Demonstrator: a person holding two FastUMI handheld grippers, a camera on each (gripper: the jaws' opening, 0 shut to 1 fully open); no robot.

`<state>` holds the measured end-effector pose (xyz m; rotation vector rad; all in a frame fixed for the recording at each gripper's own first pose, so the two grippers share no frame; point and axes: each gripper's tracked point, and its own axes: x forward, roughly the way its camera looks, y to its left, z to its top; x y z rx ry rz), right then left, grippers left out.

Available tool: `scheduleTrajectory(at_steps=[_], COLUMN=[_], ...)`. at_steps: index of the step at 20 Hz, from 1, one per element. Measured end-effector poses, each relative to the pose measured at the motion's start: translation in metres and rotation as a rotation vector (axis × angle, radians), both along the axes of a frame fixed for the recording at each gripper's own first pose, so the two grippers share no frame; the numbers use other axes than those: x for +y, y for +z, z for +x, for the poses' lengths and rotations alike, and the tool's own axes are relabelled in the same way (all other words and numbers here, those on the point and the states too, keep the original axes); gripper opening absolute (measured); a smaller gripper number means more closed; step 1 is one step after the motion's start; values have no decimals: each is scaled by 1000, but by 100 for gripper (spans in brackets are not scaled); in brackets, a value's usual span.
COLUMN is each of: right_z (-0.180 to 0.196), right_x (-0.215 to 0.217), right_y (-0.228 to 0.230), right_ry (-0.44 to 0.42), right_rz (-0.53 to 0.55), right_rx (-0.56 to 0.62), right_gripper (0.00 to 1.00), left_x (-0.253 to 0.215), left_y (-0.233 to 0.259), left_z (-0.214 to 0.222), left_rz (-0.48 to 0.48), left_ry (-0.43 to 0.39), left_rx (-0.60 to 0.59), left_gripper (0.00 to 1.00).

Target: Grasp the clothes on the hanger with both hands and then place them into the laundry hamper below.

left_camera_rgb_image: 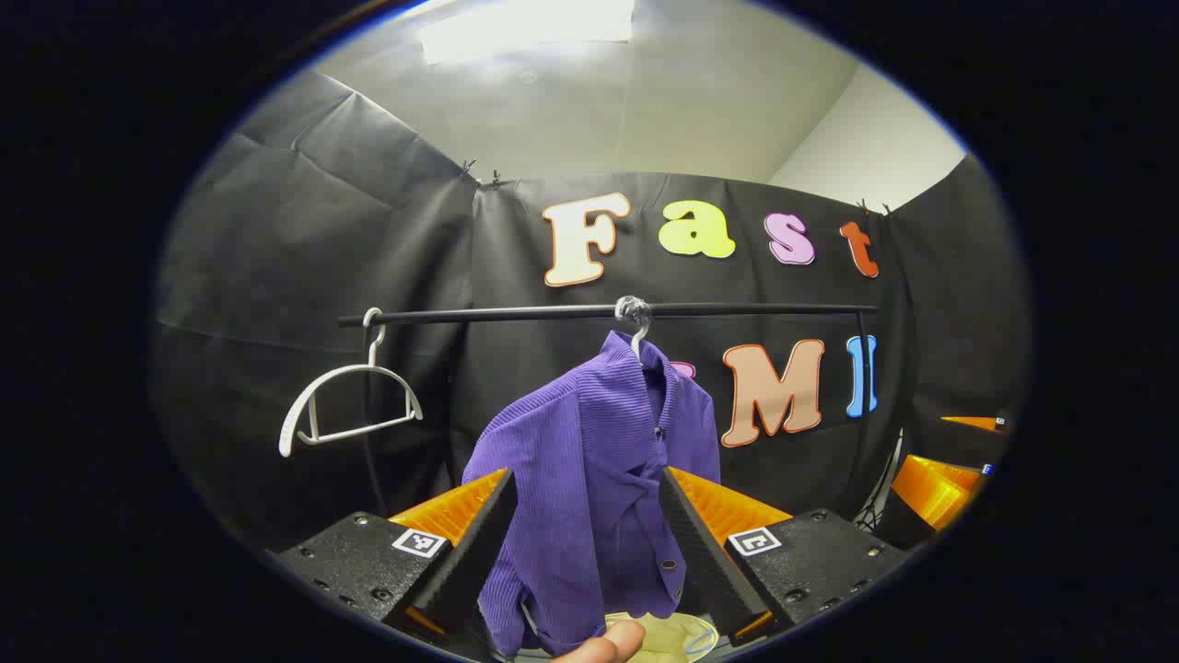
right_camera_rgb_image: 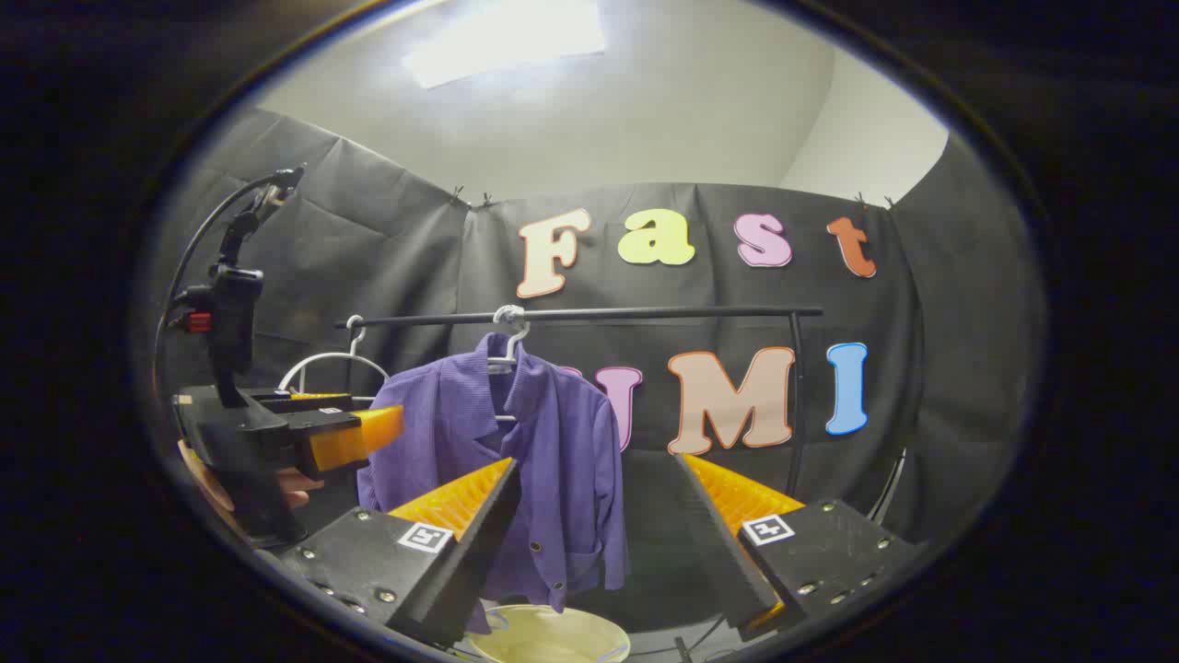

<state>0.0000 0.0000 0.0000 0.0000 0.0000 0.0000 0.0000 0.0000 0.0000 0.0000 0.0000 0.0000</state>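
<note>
Here we see both grippers spread wide, left gripper [left_camera_rgb_image: 585, 525] and right gripper [right_camera_rgb_image: 599, 525], before the purple corduroy shirt [left_camera_rgb_image: 589, 479] on its white hanger [right_camera_rgb_image: 508, 336]; no garment writing legible; pale laundry hamper [right_camera_rgb_image: 553, 635] below

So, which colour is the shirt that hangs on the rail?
Purple, with a fine ribbed texture. The shirt shows best in the left gripper view.

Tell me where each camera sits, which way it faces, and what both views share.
Left gripper view: rides the left gripper, faces the purple shirt on the rail; own open jaws and a fingertip show.
Right gripper view: rides the right gripper, faces the rail from farther right; own open jaws, plus the left gripper and the hand holding it.
Shared: shirt, rail, empty hanger, hamper below.
</note>
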Motion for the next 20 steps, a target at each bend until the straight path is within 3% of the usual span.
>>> scheduleTrajectory(at_steps=[2,3,8,12,13,14,20], right_z=[0,1,12,29,32,37,79], right_x=[-2,-5,1,-6,-3,-2,-5], right_y=[6,7,7,-9,-12,-11,-32], right_ry=[-6,-11,33,44,58,68,79], right_rz=[-16,-22,-5,18,27,32,39], right_rx=[-18,-23,-34,-1,-5,-20,-37], right_gripper=[93,99,98,98,94,98,98], left_x=[-1,-3,-7,-3,-3,-6,-18], left_y=[-3,-3,-7,-14,-16,-18,-40], left_z=[1,2,11,27,30,33,57], left_rz=[0,-3,-4,11,16,23,44], left_ry=[3,0,-6,16,18,18,46], left_rx=[6,9,19,33,34,36,45], left_gripper=[93,93,94,93,93,93,94])
